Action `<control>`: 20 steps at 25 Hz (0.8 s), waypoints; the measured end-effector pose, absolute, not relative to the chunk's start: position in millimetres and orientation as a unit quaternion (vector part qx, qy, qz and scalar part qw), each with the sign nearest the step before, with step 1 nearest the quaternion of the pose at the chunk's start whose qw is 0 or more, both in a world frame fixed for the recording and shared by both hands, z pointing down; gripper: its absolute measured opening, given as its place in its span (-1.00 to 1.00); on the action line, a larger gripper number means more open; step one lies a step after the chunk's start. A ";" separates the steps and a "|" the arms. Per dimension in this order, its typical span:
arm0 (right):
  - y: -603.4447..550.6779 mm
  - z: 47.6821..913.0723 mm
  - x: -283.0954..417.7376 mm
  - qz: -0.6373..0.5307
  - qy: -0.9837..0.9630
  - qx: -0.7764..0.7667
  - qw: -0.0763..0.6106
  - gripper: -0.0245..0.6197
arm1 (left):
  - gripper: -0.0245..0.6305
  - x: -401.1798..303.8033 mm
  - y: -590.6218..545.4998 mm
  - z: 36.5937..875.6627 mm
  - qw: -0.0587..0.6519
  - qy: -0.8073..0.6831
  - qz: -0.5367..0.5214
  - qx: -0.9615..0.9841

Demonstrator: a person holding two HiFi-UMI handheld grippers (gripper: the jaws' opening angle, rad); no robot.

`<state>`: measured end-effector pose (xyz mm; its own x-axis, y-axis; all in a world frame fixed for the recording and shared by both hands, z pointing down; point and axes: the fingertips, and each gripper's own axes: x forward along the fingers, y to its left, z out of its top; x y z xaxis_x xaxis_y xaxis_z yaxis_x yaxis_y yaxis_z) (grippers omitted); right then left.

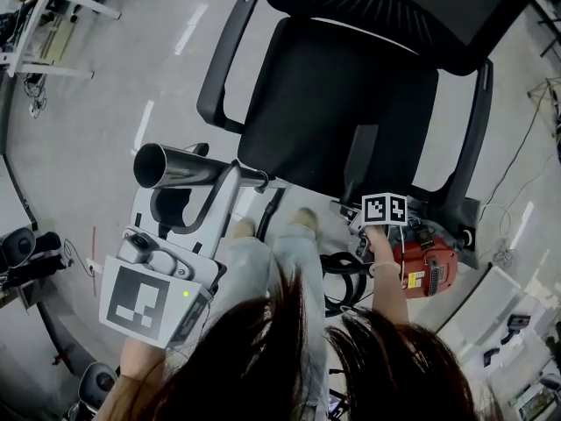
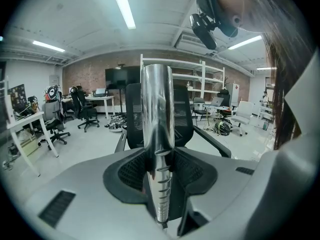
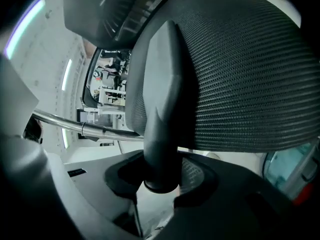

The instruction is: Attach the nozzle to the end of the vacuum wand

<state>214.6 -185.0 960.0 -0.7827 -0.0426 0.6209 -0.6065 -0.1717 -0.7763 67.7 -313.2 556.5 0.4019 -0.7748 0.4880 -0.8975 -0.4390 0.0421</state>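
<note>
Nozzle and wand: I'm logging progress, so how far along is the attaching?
Done: both parts are picked up. In hand: left tongs grip the wand, right tongs the nozzle. Left: the two are apart; the nozzle must go onto the wand's open end.

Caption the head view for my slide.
Not yet joined: wand in left gripper, nozzle in right gripper, beside a chair.

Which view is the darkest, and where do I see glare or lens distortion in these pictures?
Right gripper view: the darkest; the nozzle and the chair fill it close up and look soft. Left gripper view: bright, with glare streaks running along the wand; the fisheye lens blackens the corners. Head view: even light, no strong glare.
</note>
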 end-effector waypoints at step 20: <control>-175.2 913.5 223.2 0.729 -0.604 0.293 0.137 -0.39 | -0.44 80.2 -301.9 550.8 0.127 -0.490 0.197 0.840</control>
